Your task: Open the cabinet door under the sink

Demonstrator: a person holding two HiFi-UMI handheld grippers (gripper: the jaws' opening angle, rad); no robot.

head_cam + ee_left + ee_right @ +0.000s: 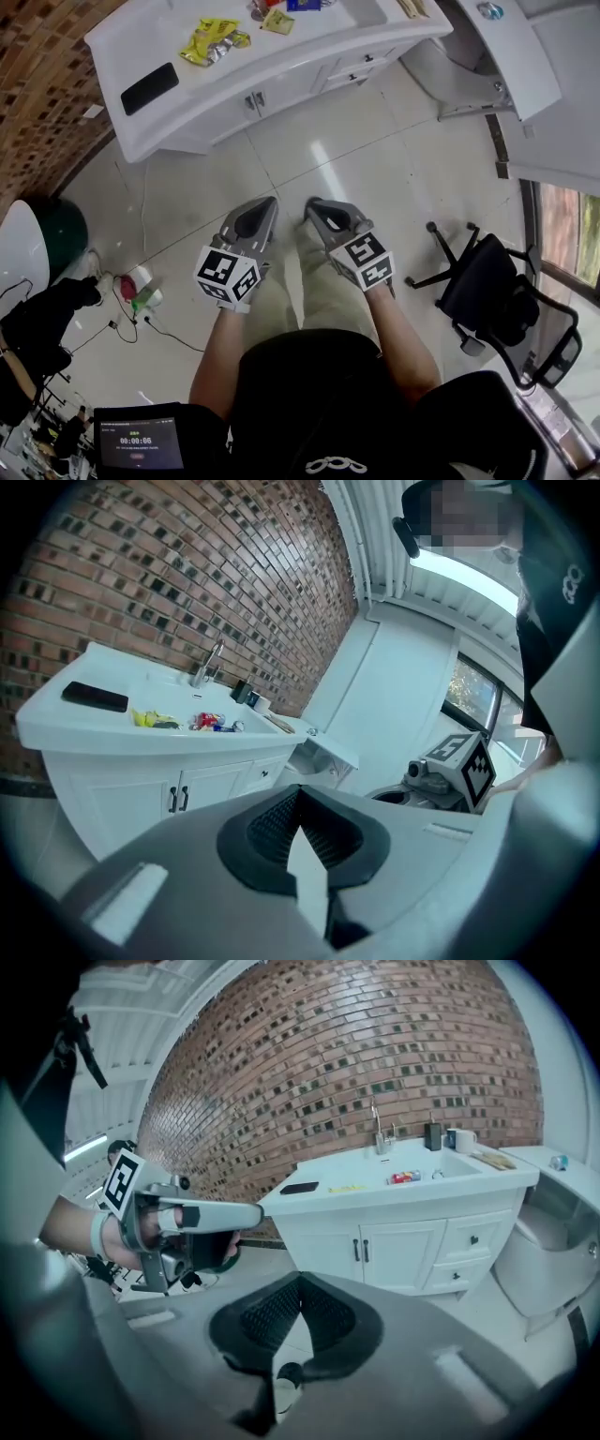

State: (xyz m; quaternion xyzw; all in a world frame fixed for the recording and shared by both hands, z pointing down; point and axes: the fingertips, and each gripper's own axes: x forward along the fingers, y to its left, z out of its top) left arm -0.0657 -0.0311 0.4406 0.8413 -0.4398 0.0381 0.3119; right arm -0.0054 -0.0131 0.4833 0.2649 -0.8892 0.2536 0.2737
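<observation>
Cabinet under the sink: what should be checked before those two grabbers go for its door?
1. Both cabinet doors shut, handles in view: ok.
2. The left gripper holds nothing: ok.
3. The right gripper holds nothing: ok.
4. Jaws apart to take a handle: not ok, both pairs are together.
5. Handles within reach: not ok, both grippers are held well back.
6. Which door is meant: cannot tell.
</observation>
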